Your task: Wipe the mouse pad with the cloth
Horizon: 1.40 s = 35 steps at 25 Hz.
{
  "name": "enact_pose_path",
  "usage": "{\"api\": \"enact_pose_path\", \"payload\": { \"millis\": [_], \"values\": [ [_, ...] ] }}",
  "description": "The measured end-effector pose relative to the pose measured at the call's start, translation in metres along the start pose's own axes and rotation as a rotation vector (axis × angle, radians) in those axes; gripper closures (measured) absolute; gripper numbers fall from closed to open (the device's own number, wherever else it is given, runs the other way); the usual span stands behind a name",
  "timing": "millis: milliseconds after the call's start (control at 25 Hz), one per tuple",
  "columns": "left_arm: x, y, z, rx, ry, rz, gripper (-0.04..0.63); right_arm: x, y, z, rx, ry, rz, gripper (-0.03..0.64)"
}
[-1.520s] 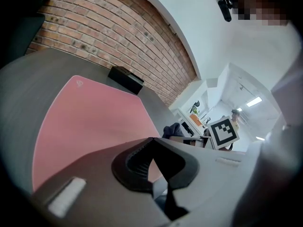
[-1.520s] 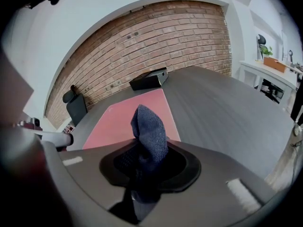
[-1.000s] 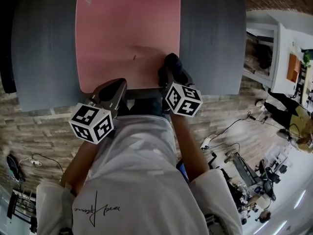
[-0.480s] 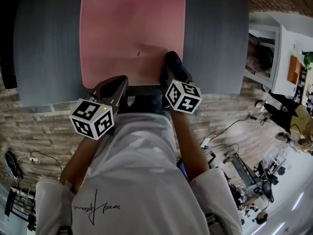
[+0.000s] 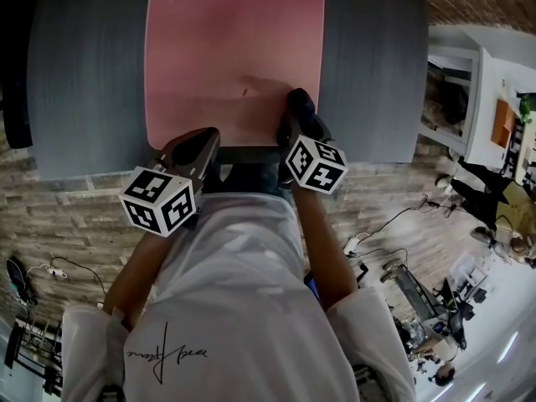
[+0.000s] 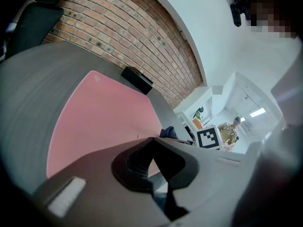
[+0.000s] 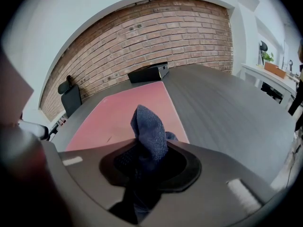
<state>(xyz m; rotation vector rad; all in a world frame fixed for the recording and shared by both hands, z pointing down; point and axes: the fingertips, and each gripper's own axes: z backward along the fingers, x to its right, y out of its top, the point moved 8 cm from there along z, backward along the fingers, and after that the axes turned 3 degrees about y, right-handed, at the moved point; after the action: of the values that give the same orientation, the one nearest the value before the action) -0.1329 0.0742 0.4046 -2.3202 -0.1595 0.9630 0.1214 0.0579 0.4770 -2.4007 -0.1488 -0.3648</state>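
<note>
**Cloth at the pad's near right edge**

Right gripper is clenched on the dark blue cloth, and a fold stands up past the jaw tips. The cloth sits over the near right edge of the pink mouse pad, probably touching, though contact is hard to confirm. Left gripper is at the pad's near left edge, jaws pressed together with nothing between. The pad lies flat on the grey table. A black box sits beyond the pad's far end.
</note>
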Motion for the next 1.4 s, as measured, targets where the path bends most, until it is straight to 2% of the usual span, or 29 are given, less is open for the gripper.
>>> {"api": "enact_pose_path", "payload": {
  "millis": [200,1040,1280,1400],
  "values": [
    [-0.006,0.002,0.001,0.004,0.000,-0.004,0.583,-0.011,-0.001,-0.004,-0.004,0.008,0.023,0.512],
    [-0.018,0.004,0.014,0.041,0.018,0.006,0.583,-0.051,-0.006,-0.018,-0.015,0.062,0.000,0.511],
    [-0.018,0.004,0.018,0.025,0.046,-0.047,0.583,-0.058,-0.008,-0.018,-0.014,0.064,-0.006,0.511],
    [-0.018,0.004,0.020,0.029,0.049,-0.046,0.584,-0.060,-0.008,-0.018,-0.005,0.059,-0.019,0.511]
  ]
}}
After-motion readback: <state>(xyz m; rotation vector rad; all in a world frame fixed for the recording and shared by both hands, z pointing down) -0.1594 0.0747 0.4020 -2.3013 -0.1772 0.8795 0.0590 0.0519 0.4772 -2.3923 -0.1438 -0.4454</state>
